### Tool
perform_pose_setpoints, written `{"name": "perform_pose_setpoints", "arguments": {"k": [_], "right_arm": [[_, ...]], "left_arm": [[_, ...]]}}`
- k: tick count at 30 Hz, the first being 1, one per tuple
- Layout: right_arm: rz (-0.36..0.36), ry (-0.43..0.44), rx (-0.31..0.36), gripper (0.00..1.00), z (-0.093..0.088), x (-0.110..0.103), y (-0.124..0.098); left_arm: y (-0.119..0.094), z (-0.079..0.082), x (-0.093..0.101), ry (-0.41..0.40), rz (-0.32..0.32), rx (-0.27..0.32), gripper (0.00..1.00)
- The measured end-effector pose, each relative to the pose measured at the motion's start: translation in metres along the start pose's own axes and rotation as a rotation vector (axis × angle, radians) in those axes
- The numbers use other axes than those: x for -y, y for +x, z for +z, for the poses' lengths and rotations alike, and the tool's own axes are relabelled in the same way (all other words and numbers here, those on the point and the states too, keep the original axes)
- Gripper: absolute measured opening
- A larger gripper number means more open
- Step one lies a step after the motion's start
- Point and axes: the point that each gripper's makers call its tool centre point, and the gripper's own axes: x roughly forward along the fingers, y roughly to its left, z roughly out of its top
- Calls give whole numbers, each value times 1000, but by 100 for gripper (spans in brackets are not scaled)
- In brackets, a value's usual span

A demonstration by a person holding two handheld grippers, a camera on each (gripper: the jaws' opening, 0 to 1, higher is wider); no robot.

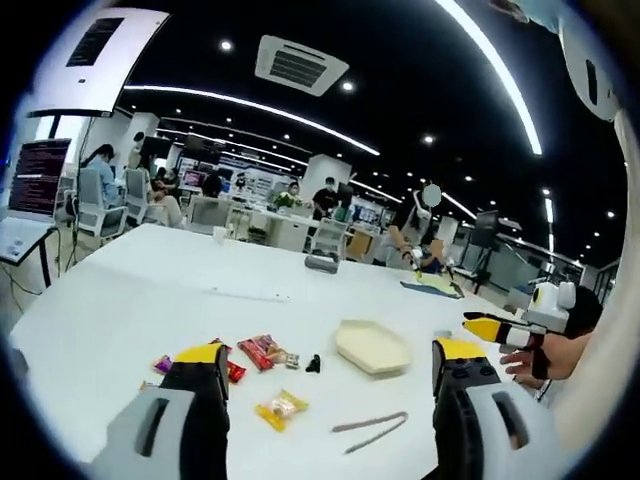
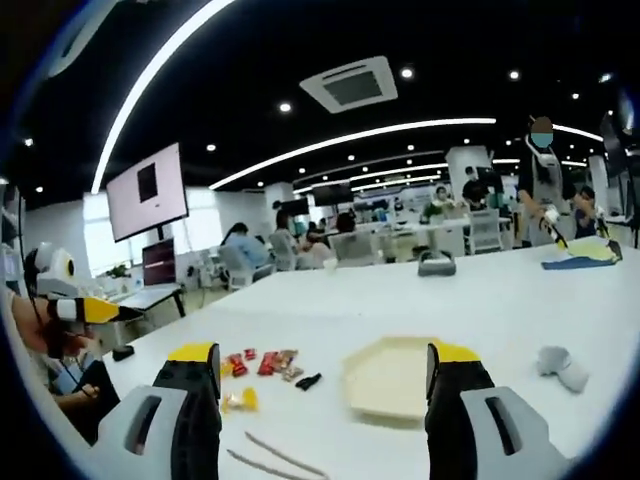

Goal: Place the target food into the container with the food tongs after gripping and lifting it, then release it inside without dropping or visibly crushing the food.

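Cream hexagonal container point(image 1: 372, 347) point(image 2: 395, 378) lies on the white table point(image 1: 150, 300) point(image 2: 380, 300). Thin tongs point(image 1: 370, 430) point(image 2: 265, 455) lie flat on the table, nearer me than the container. Several snacks are scattered beside it: a red packet point(image 1: 262, 352) point(image 2: 270, 362), a yellow packet point(image 1: 280, 407) point(image 2: 240, 400), a small black piece point(image 1: 313, 363) point(image 2: 308, 381). My left gripper point(image 1: 329, 352) is open, above the table, holding nothing. My right gripper point(image 2: 322, 352) is open too, and it also appears at the right of the left gripper view point(image 1: 500, 328), held by a hand point(image 1: 545, 355).
A crumpled pale wad point(image 2: 558, 365) lies right of the container. A dark object point(image 2: 436, 263) point(image 1: 322, 262) sits farther back on the table, with a blue and yellow mat point(image 2: 580, 255) at the far right. People sit and stand at desks beyond.
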Motion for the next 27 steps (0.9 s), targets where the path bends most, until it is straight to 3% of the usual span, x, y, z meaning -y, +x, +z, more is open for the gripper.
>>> {"name": "perform_pose_setpoints", "arguments": {"k": [4, 6, 11, 16, 19, 22, 27], "right_arm": [[28, 12, 2, 86, -1, 11, 2], [25, 12, 4, 86, 1, 16, 5], [-23, 4, 49, 86, 12, 17, 10], [-50, 9, 46, 86, 12, 9, 16], [-77, -10, 86, 85, 18, 10, 13], [-103, 37, 38, 85, 4, 12, 13], [-102, 5, 28, 85, 4, 9, 15]], "left_arm": [[4, 5, 9, 32, 36, 22, 86], [9, 12, 8, 90, 48, 44, 87], [24, 22, 1, 106, 21, 55, 87], [37, 27, -9, 91, -5, 49, 87], [43, 27, -3, 118, -77, 28, 86], [43, 30, -8, 117, -76, 33, 86], [37, 30, -17, 110, -75, 41, 86]]}}
